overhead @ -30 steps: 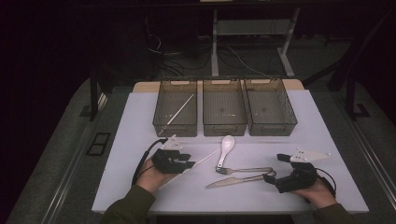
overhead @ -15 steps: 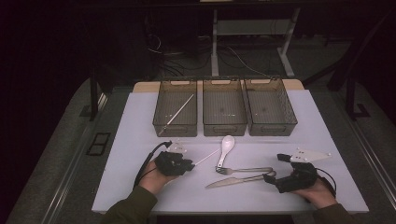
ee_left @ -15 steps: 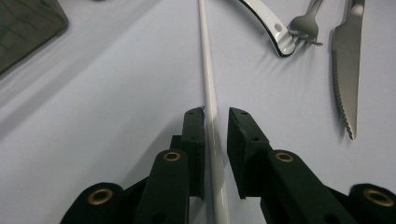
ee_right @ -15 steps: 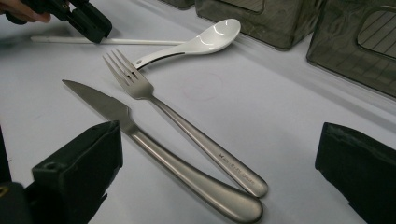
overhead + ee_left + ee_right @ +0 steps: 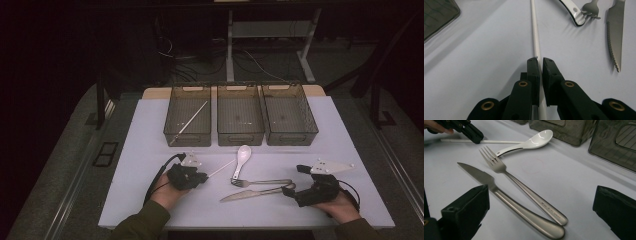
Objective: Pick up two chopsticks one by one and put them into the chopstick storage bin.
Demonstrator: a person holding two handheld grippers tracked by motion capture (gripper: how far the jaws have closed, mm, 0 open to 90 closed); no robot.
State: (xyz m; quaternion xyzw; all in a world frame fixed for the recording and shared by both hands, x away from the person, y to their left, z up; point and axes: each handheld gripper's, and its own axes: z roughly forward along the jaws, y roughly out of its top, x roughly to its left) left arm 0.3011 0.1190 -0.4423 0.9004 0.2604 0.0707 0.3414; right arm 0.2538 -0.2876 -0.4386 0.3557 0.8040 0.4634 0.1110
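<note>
A thin white chopstick (image 5: 220,170) (image 5: 535,37) lies on the white table left of the spoon. My left gripper (image 5: 202,176) (image 5: 540,61) has just been closing its jaws, and they now pinch the chopstick's near end between the pads. A white ceramic spoon (image 5: 242,159) (image 5: 534,141), a steel fork (image 5: 262,182) (image 5: 524,186) and a steel knife (image 5: 250,194) (image 5: 506,200) lie in the middle. My right gripper (image 5: 289,189) (image 5: 544,202) rests open at the handle ends of the fork and knife, its jaws wide on either side of them.
Three dark mesh bins (image 5: 187,135) (image 5: 240,136) (image 5: 290,135) stand in a row at the back of the table. The left bin holds another white chopstick (image 5: 192,119). Bare table surface (image 5: 145,150) stretches to the left and along the front edge.
The left gripper has edged right onto the chopstick's end and its jaws have come together around it. The right hand has stayed where it was.
</note>
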